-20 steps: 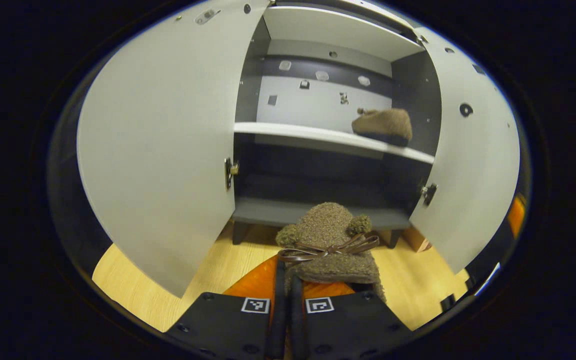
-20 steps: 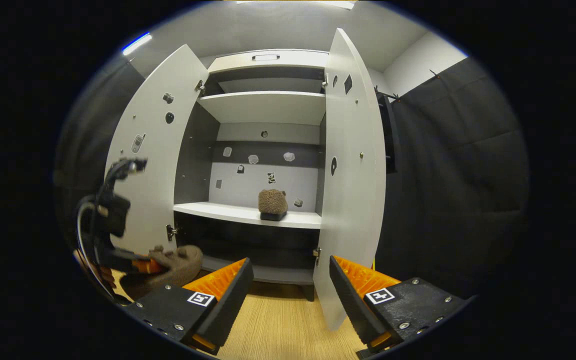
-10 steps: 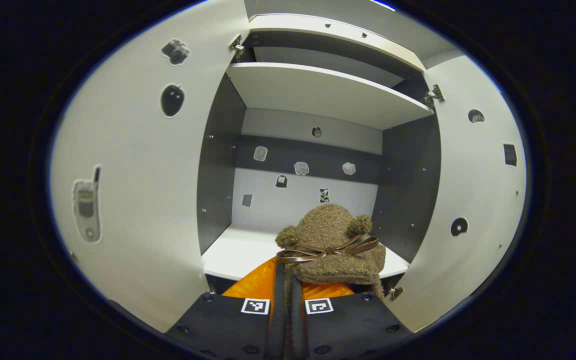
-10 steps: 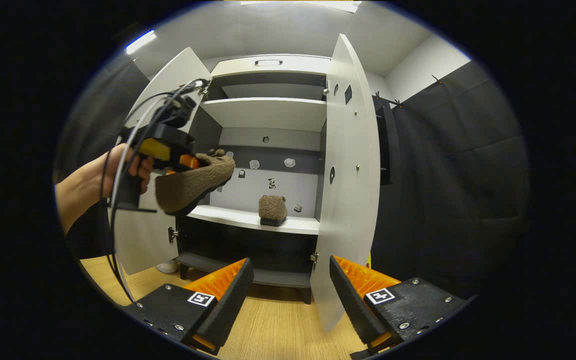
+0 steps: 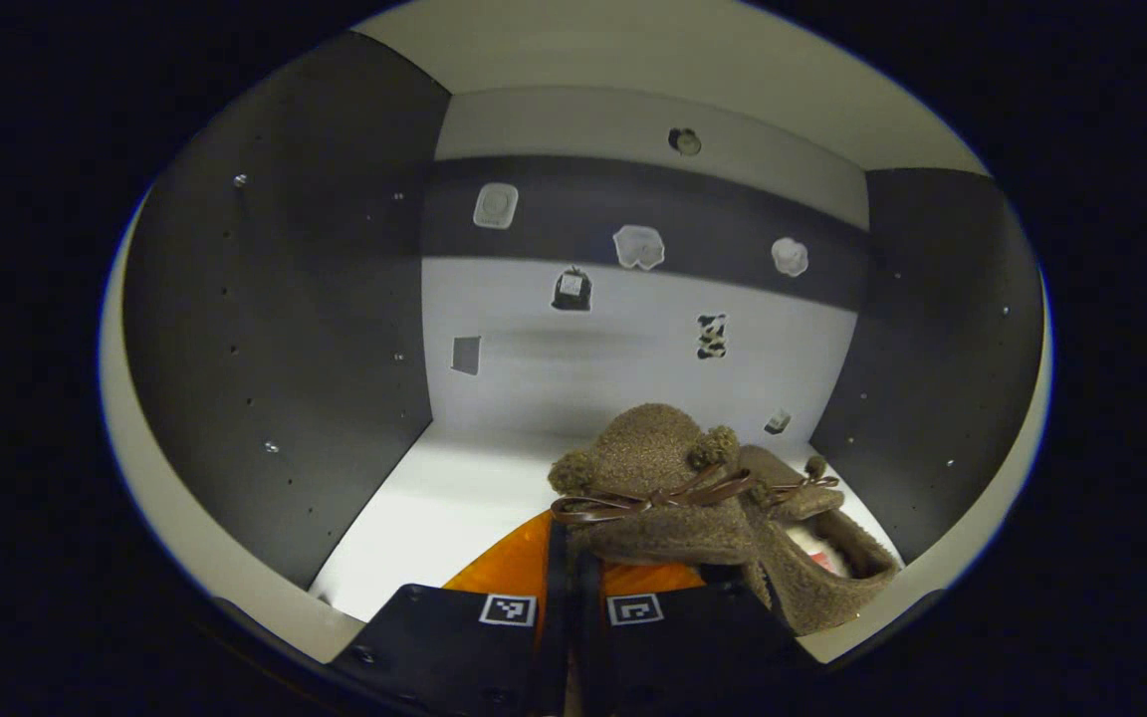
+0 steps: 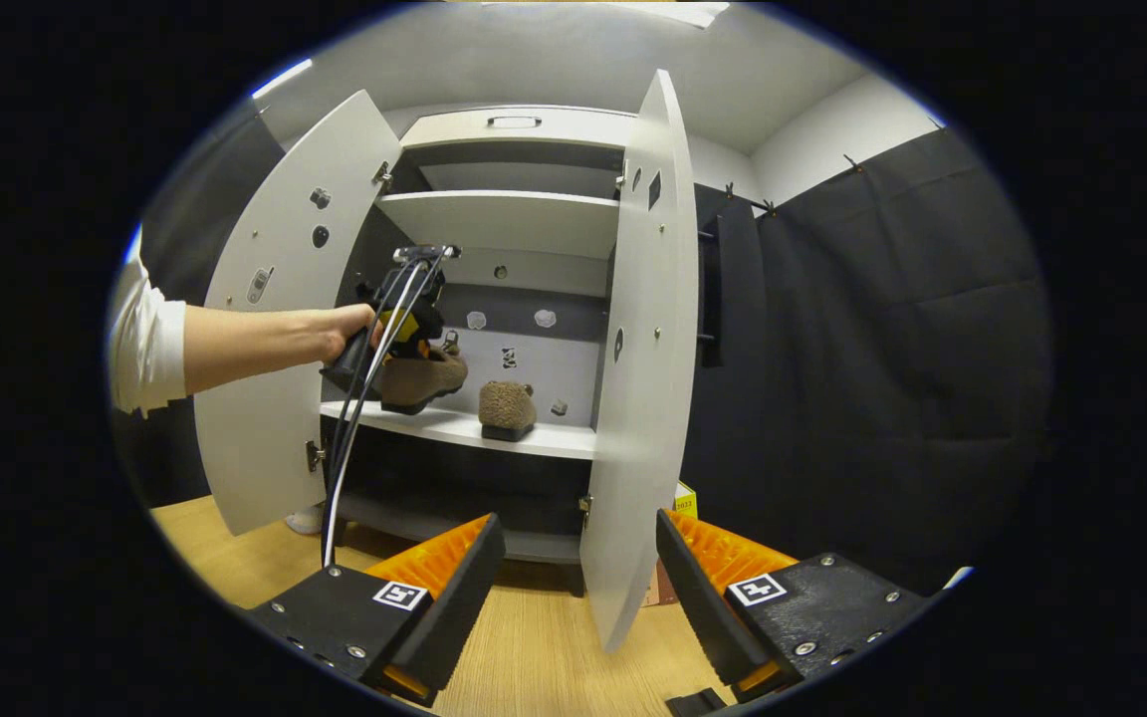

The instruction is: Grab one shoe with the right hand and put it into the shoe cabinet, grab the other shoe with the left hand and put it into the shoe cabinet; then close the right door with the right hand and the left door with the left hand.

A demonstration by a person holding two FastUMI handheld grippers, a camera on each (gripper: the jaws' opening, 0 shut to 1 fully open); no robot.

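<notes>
Recording booth furnished as a home entryway
White shoe cabinet [image 6: 524, 129] on wood-pattern floor [image 6: 544, 657]; black cloth wall [image 6: 872, 349] behind; small stickers [image 5: 638, 246] on cabinet back panel

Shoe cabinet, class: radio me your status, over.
Left claw shut on second shoe, over middle shelf. Right claw open. First shoe shelved. Both doors open.

Both shoes are fuzzy brown: the held shoe [image 5: 660, 488] has a glossy dark brown bow, and the other shoe [image 6: 507, 407] has a black sole. The cabinet [image 6: 509, 219] has pale grey doors and shelves, dark grey side walls [image 5: 285, 339] and a dark band across its light back panel. The floor [image 6: 544, 637] is light wood-grain, and the sleeve [image 6: 147, 334] is white.
</notes>
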